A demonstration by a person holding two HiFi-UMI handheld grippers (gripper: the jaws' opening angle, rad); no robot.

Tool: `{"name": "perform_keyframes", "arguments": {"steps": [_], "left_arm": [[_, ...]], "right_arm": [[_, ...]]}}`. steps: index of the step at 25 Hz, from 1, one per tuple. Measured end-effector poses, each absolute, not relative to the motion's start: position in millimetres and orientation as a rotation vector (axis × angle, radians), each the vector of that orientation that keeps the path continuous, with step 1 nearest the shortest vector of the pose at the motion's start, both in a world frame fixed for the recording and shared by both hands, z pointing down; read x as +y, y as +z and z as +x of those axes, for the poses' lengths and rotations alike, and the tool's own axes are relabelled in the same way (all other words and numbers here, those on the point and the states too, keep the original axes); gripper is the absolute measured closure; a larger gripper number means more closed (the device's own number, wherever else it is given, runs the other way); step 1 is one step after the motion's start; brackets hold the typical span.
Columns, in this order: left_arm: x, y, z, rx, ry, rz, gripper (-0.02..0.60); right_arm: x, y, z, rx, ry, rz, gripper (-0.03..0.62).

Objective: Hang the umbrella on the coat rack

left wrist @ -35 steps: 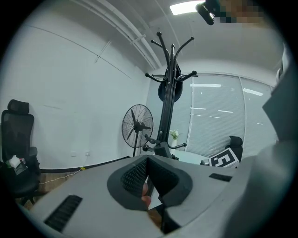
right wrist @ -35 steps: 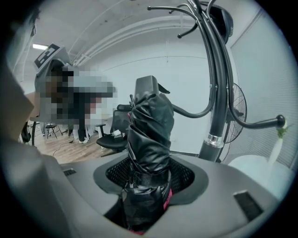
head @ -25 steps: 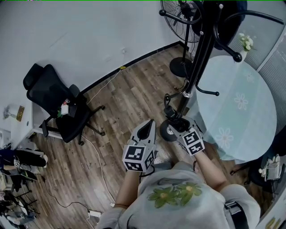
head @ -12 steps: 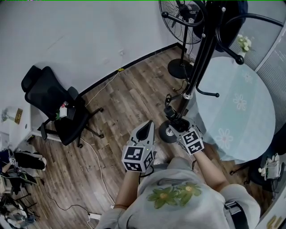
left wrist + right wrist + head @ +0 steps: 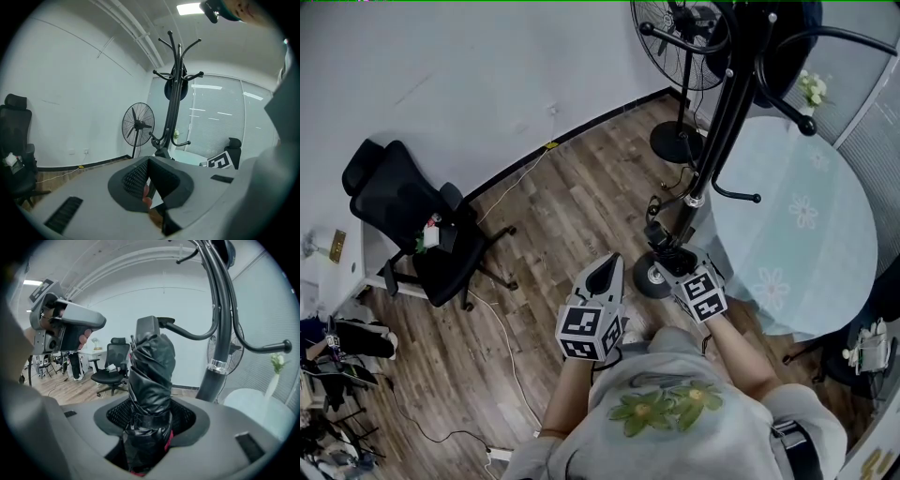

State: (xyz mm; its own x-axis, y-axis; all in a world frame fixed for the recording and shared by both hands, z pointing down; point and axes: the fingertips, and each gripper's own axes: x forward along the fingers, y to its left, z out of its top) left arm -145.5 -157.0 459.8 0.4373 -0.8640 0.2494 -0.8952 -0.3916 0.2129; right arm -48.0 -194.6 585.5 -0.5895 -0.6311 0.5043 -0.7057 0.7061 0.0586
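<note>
Right gripper view: the right gripper [image 5: 149, 420] is clamped on the folded black umbrella [image 5: 150, 366]. Its long axis stands upright, roughly parallel to the coat rack [image 5: 220, 333] pole, which is near on the right. The left gripper [image 5: 152, 180], jaws together and empty, is farther off. I count 1 umbrella, 1 rack, 2 grippers.

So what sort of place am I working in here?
Most likely an office: a black swivel chair stands by the wall, with a pedestal fan and slatted window blinds nearby.
</note>
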Motion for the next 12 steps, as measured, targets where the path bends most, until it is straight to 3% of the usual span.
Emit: {"name": "perform_keyframes", "arguments": {"steps": [12], "left_arm": [[-162.9, 464.6, -150.0, -1.503, 0.148, 2.377, 0.580]], "right_arm": [[-200.8, 596.9, -49.0, -2.398, 0.235, 1.023, 0.361]]}}
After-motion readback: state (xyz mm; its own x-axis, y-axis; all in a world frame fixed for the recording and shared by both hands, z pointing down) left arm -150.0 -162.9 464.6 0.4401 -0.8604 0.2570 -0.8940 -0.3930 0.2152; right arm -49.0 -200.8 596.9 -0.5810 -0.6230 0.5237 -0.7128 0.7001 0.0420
